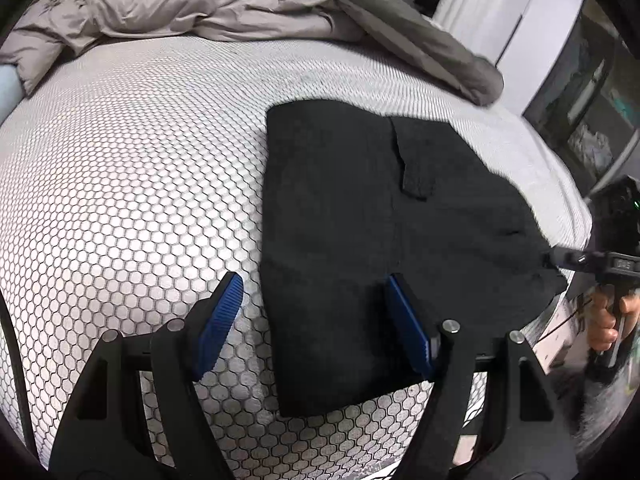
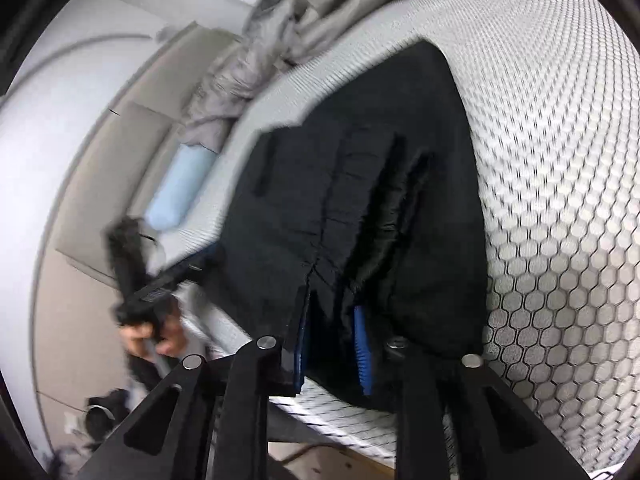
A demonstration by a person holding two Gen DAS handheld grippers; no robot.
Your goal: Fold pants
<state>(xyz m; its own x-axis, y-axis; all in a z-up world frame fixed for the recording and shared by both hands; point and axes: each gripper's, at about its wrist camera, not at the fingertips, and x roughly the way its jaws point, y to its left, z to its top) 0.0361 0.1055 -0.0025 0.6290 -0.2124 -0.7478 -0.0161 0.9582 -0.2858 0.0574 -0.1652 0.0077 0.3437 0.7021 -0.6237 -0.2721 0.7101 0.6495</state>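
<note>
Black pants (image 1: 360,248) lie folded in a rough rectangle on the white honeycomb-patterned mattress (image 1: 140,184). My left gripper (image 1: 312,292) hovers open over the near left edge of the pants, one blue pad over the mattress, the other over the cloth. In the right wrist view the pants (image 2: 420,200) fill the middle and their near edge sits bunched between the blue pads of my right gripper (image 2: 334,332), which is shut on it at the mattress edge. The right gripper also shows in the left wrist view (image 1: 560,258) at the pants' right corner.
A crumpled beige-grey duvet (image 1: 180,8) is heaped along the far side of the mattress. A pale blue pillow (image 2: 176,188) lies beside the mattress. White cupboards and shelves (image 1: 592,92) stand beyond the bed's right edge.
</note>
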